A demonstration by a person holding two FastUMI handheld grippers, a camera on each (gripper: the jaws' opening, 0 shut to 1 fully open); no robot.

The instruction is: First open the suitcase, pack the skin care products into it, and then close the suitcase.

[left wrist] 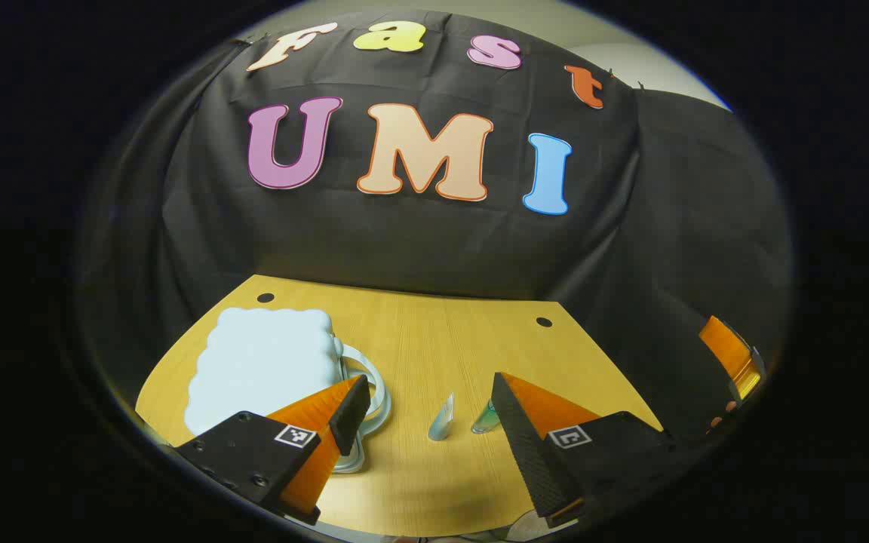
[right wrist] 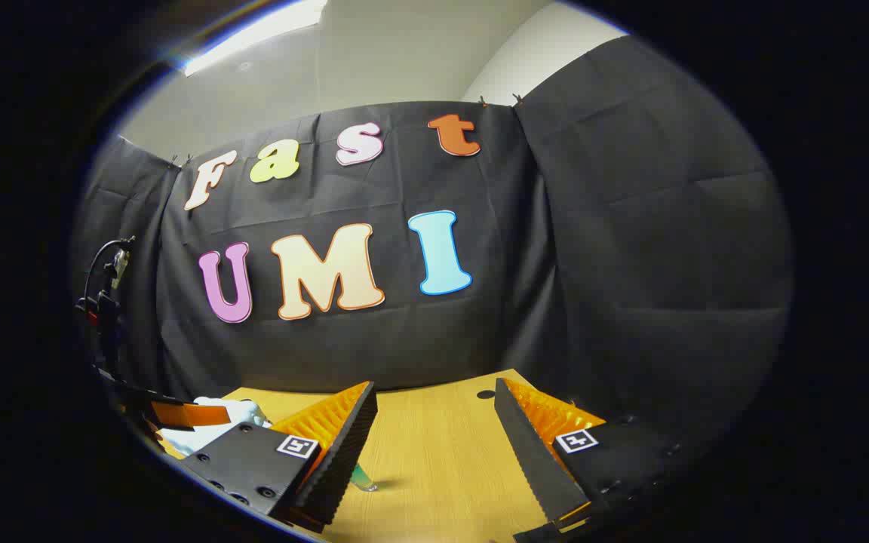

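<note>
The pale blue suitcase [left wrist: 261,366] lies shut on the wooden table [left wrist: 434,332]. Two small skin care tubes [left wrist: 442,418] stand just beside it. The left gripper [left wrist: 431,418] and right gripper [right wrist: 434,445] are both wide open, holding nothing.

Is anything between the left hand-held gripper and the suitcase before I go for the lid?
Nothing visible does. The left hand-held gripper is open above the table; the pale closed suitcase lies ahead by its left finger, and two small tubes lie apart, between the fingers.
</note>
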